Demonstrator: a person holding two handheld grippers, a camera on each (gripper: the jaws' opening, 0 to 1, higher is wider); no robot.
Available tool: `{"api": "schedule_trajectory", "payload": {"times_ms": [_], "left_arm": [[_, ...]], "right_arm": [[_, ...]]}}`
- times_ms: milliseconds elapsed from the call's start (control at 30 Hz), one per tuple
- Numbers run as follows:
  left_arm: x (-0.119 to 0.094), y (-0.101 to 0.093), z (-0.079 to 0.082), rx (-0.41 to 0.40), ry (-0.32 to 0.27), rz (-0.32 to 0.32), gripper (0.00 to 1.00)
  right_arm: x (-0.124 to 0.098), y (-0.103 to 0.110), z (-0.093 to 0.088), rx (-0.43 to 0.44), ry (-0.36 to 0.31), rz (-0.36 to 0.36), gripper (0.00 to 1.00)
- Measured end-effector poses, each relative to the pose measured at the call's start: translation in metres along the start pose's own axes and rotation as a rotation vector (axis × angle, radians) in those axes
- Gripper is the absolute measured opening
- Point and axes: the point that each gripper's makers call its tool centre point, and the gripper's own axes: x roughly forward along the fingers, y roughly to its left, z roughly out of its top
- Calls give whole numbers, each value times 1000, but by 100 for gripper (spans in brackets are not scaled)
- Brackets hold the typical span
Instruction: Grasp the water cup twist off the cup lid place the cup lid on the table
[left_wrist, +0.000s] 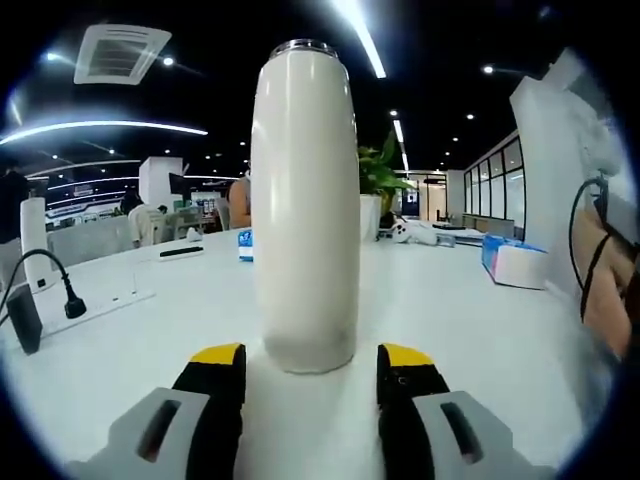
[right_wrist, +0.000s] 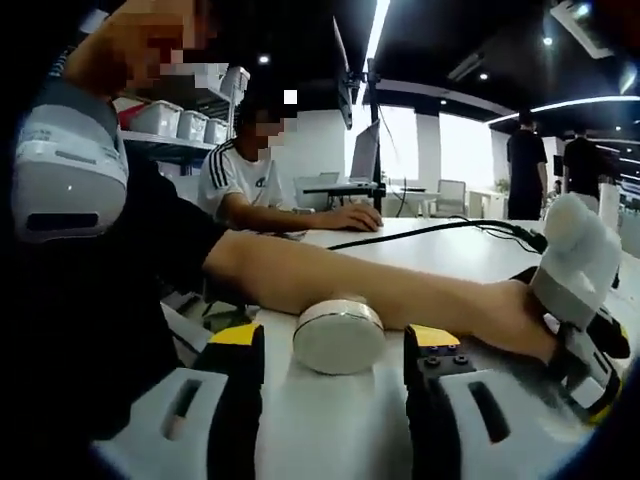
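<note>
Cream-white and tall, the water cup (left_wrist: 304, 210) stands upright on the white table (left_wrist: 450, 320), with a thin metal rim at its top and no lid on it. In the left gripper view the left gripper (left_wrist: 310, 375) sits low on the tabletop with its yellow-tipped jaws spread wide, one on each side of the cup's base and apart from it, so it grips nothing. Behind the cup there is a potted green plant (left_wrist: 380, 175), a blue and white box (left_wrist: 515, 262) off to the right, and a power strip (left_wrist: 95, 305) with a black plug lying to the left.

In the right gripper view the right gripper (right_wrist: 335, 355) is also open, its jaws standing apart on the table. Between them, a little ahead of the tips, the cup lid (right_wrist: 338, 335) rests on the table, white with a metal band, touching neither jaw. A person's bare forearm (right_wrist: 370, 285) stretches across just behind the lid, and the hand holds the other gripper at the right edge. Farther back another person (right_wrist: 245, 180) in a white shirt sits by a laptop (right_wrist: 360, 160).
</note>
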Motion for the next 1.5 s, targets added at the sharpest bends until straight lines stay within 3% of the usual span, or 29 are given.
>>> {"api": "schedule_trajectory", "payload": {"times_ms": [767, 1167, 1500], "left_arm": [[0, -1, 1, 4, -1, -3, 54], [1, -1, 1, 6, -2, -4, 54], [1, -1, 1, 5, -1, -5, 54]], "right_arm": [[17, -2, -5, 14, -12, 4, 46], [20, 0, -3, -5, -33, 15, 44], [14, -5, -4, -15, -32, -24, 44]]}}
